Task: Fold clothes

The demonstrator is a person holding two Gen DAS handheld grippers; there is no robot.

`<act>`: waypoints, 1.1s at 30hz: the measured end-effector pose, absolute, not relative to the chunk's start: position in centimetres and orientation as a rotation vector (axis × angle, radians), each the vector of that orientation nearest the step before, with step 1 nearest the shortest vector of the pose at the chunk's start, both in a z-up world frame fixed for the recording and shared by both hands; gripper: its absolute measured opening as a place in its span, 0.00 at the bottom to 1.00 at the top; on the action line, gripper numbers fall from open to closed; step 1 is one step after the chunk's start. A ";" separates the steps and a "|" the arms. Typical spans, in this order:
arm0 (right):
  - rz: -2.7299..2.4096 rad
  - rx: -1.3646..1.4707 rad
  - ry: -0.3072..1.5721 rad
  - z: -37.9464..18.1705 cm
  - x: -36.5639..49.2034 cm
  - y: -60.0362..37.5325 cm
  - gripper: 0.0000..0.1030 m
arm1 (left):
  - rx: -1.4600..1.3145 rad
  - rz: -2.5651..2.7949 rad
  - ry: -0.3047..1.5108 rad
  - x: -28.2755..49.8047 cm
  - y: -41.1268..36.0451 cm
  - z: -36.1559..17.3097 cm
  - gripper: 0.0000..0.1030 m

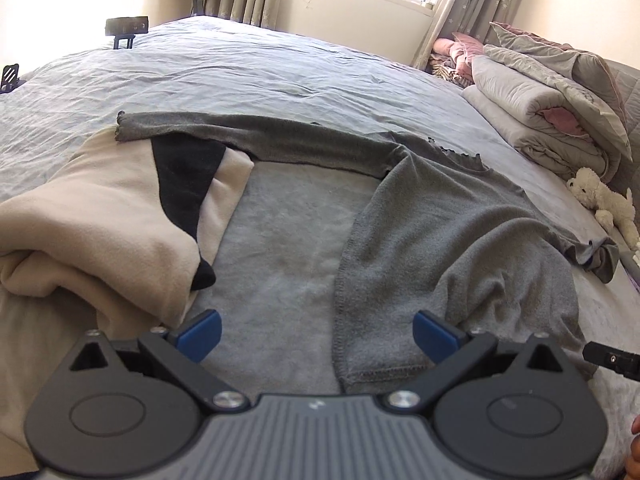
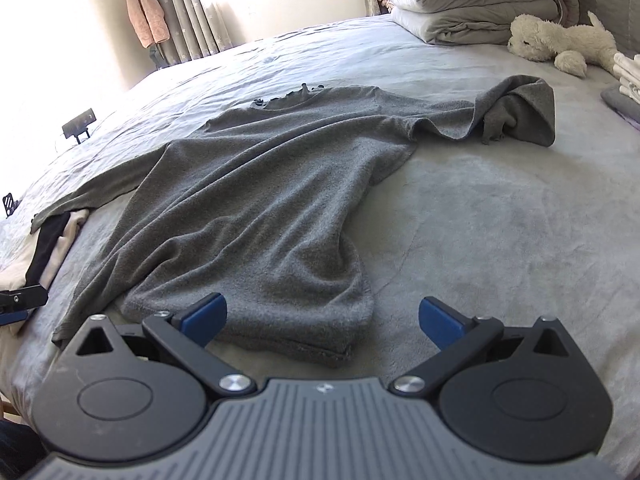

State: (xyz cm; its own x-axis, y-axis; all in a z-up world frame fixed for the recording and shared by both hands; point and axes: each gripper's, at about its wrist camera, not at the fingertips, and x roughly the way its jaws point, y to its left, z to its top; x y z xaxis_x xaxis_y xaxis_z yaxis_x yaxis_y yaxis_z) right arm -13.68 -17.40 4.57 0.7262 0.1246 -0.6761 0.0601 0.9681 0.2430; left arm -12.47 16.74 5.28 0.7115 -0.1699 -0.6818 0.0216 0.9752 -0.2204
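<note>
the grey sweater (image 2: 256, 200) lies spread on the bed (image 1: 280, 68), not yet folded, with its hem nearest the grippers, its neckline far from them, one sleeve stretched out to the left of the body and the other bunched in a heap to the right. to the left of the sweater, the long sleeve (image 1: 224, 136) runs over the edge of a cream and black garment (image 1: 120, 216) that sits in a loose pile, so any fold of that sleeve should lift it clear of the pile first, else the two may drag together. the left gripper (image 1: 316, 334) hovers just above the sweater's left hem corner, jaws spread wide, holding nothing and touching nothing i can make out. the sensible step looks like pinching both hem corners at once, low on the stitched edge, taking both layers so the body does not slide apart. the body shows long ridges, worth smoothing flat before folding. the right gripper (image 2: 322, 322) hangs over the right hem corner, equally wide open and empty. further right of the sweater, the crumpled sleeve (image 2: 516, 108) needs straightening before it is folded in.
</note>
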 end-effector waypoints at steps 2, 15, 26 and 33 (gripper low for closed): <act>0.052 0.273 0.763 4.2 -14.1 -17.5 0.87 | -0.206 -0.123 0.781 -12.4 16.8 5.1 0.79; 0.078 0.279 0.747 4.4 -14.3 -17.4 0.06 | -0.260 -0.281 0.878 -11.2 15.8 3.7 0.06; 0.074 0.313 0.651 13.3 -18.6 -21.4 0.06 | -0.380 -0.394 0.824 -12.0 17.7 6.3 0.05; 0.009 0.275 0.777 10.6 -18.7 -22.7 0.06 | -0.319 -0.424 0.847 -13.2 16.1 6.5 0.05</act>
